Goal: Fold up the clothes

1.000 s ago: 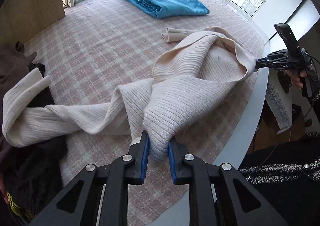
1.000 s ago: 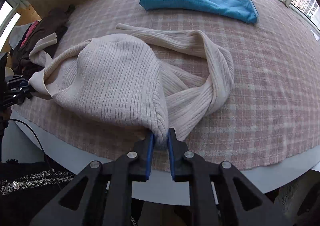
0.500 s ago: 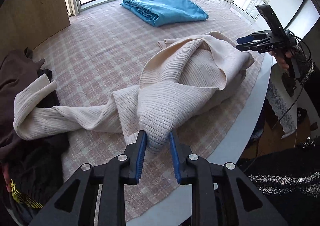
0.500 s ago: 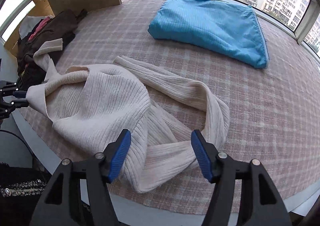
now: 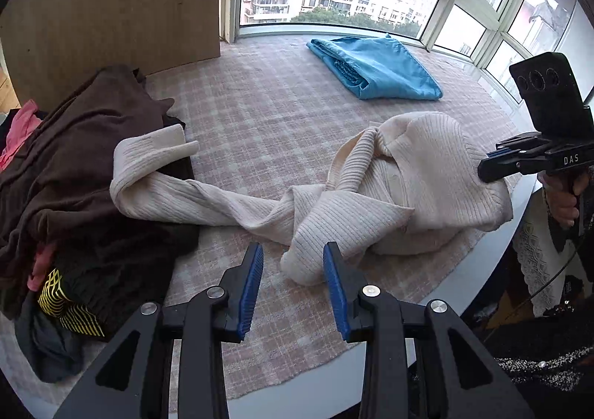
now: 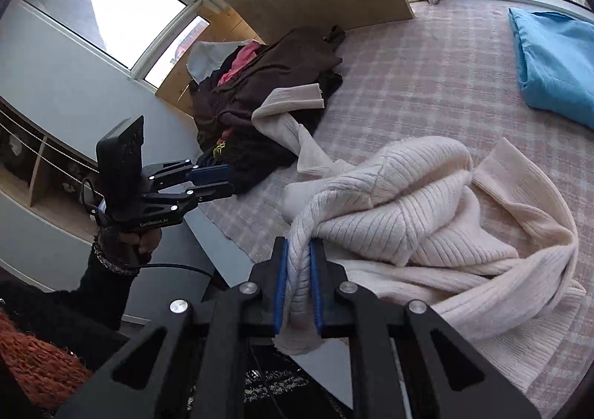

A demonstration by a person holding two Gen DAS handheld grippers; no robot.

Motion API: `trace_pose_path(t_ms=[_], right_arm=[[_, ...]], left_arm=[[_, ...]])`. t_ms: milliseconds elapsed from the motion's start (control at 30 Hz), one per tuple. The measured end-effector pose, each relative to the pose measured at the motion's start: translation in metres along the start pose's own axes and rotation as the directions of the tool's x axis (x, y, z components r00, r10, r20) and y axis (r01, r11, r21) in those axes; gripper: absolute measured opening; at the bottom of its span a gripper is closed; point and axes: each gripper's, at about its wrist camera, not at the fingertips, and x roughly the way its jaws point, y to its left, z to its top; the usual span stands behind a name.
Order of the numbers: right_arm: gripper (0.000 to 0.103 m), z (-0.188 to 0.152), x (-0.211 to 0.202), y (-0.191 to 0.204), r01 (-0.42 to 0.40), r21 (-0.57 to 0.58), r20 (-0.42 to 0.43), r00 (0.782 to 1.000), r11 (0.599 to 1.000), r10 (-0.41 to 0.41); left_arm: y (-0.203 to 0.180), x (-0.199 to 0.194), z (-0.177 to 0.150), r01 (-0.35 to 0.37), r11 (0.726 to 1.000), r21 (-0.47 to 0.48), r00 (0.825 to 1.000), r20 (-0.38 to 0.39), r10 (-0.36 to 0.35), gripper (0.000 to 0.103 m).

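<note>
The right gripper (image 6: 297, 270) pinched a bunched edge of the cream ribbed sweater (image 6: 427, 218) between its blue pads (image 6: 280, 285), the knit hanging in a thick fold out of the back of the jaws. The grip appeared meant to lift that edge clear of the tangle so the garment could be spread before folding. The left gripper (image 5: 293, 281) stood spread, its pads (image 5: 252, 289) flanking a rounded fold of the same sweater without pressing it, apparently free for a fresh hold.

The sweater lay crumpled on the pink plaid cloth (image 5: 260, 111) near the table's front edge, at about 3 o'clock in the left wrist view. One sleeve (image 5: 185, 192) ran twisted toward 9 o'clock, its cuff draped on the heap of dark clothes (image 5: 74, 159); that sleeve would likely have to come free of the heap for the garment to lie flat. The heap, brown and black with pink and yellow showing, sat at 9 o'clock beside a wooden panel (image 5: 130, 10).

A folded blue garment (image 5: 375, 66) rested at 1 o'clock near the windows, well apart from the sweater and probably set there as finished work. No basket, bin or other container appeared in either view; the clothes lay directly on the cloth.
</note>
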Motion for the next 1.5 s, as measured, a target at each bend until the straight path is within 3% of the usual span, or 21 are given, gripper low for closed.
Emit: trace_pose_path(t_ms=[100,167,233,300,367,433,500,533,600,633,700,767,833,867,900,967,1100,1167,1200,1400,1500], right_arm=[[0.013,0.024,0.064,0.035,-0.037,-0.010,-0.034,0.999,0.999,0.037],[0.022,0.022,0.115,0.047,-0.046,-0.001,-0.146,0.988,0.999,0.045],[0.022,0.012,0.162,0.055,-0.051,0.015,-0.292,0.955,0.999,0.053],[0.022,-0.004,0.171,0.063,-0.046,-0.007,-0.395,0.918,0.999,0.039],[0.024,-0.012,0.143,0.066,-0.035,-0.085,-0.369,0.929,0.996,0.002],[0.041,-0.013,0.102,0.058,0.019,-0.156,-0.300,0.952,0.987,-0.066],[0.053,-0.006,0.062,0.037,0.168,-0.201,-0.196,0.958,0.965,-0.208],[0.054,-0.001,0.044,0.021,0.265,-0.203,-0.140,0.945,0.942,-0.296],[0.054,0.003,0.012,-0.020,0.443,-0.139,-0.073,0.887,0.886,-0.455],[0.054,0.004,0.001,-0.041,0.485,-0.080,-0.068,0.869,0.871,-0.490],[0.054,0.008,-0.016,-0.082,0.517,0.049,-0.073,0.855,0.854,-0.514],[0.054,0.009,-0.029,-0.120,0.532,0.161,-0.083,0.847,0.831,-0.526],[0.054,0.008,-0.025,-0.143,0.517,0.219,-0.099,0.855,0.827,-0.509],[0.054,0.006,-0.020,-0.150,0.516,0.235,-0.108,0.856,0.824,-0.505],[0.054,0.005,-0.015,-0.157,0.515,0.250,-0.117,0.857,0.820,-0.502],[0.054,0.004,-0.002,-0.167,0.476,0.278,-0.134,0.879,0.834,-0.457],[0.054,-0.001,0.026,-0.169,0.404,0.286,-0.163,0.914,0.869,-0.372],[0.018,-0.005,0.035,-0.155,0.389,0.232,-0.168,0.919,0.891,-0.358],[0.009,-0.007,0.036,-0.145,0.382,0.213,-0.171,0.921,0.899,-0.351],[0.009,-0.022,0.017,-0.050,0.232,0.093,-0.119,0.968,0.968,-0.221],[0.015,-0.037,0.025,0.002,0.113,0.036,-0.168,0.980,0.993,-0.106]], left_arm=[[0.030,-0.027,-0.020,-0.086,0.994,-0.070,0.995,0.040,0.089,0.033],[0.050,-0.044,-0.037,-0.135,0.983,-0.127,0.989,0.048,0.142,0.033],[0.069,-0.054,-0.055,-0.162,0.969,-0.188,0.984,0.038,0.172,0.033],[0.075,-0.055,-0.065,-0.170,0.959,-0.225,0.984,0.013,0.178,0.033],[0.069,-0.050,-0.069,-0.159,0.959,-0.236,0.987,-0.001,0.163,0.033],[0.052,-0.039,-0.064,-0.116,0.973,-0.200,0.993,0.004,0.119,0.033],[0.029,-0.021,-0.050,-0.035,0.985,-0.171,0.999,0.009,0.037,0.035],[0.019,-0.010,-0.041,0.016,0.986,-0.164,1.000,0.009,-0.015,0.038],[0.000,0.015,-0.024,0.104,0.982,-0.155,0.994,-0.003,-0.105,0.043],[-0.010,0.026,-0.014,0.119,0.983,-0.142,0.992,-0.013,-0.122,0.043],[-0.028,0.049,0.007,0.150,0.982,-0.115,0.987,-0.036,-0.155,0.049],[-0.038,0.075,0.021,0.122,0.989,-0.083,0.987,-0.094,-0.130,0.059],[-0.044,0.100,0.023,0.087,0.995,-0.044,0.982,-0.166,-0.094,0.053],[-0.047,0.111,0.023,0.081,0.996,-0.024,0.976,-0.200,-0.084,0.032],[-0.048,0.118,0.020,0.102,0.994,-0.027,0.970,-0.218,-0.105,0.021],[-0.049,0.118,0.014,0.118,0.993,-0.018,0.969,-0.214,-0.120,0.012],[-0.037,0.086,0.006,0.141,0.989,-0.047,0.977,-0.154,-0.146,0.008],[-0.027,0.068,0.002,0.141,0.988,-0.058,0.982,-0.122,-0.147,0.008],[-0.021,0.059,-0.001,0.132,0.989,-0.063,0.984,-0.109,-0.139,0.007],[0.033,0.013,-0.011,0.031,0.988,-0.153,0.999,-0.022,-0.035,0.007],[0.065,-0.008,-0.019,-0.024,0.979,-0.200,1.000,0.013,0.027,0.007]])
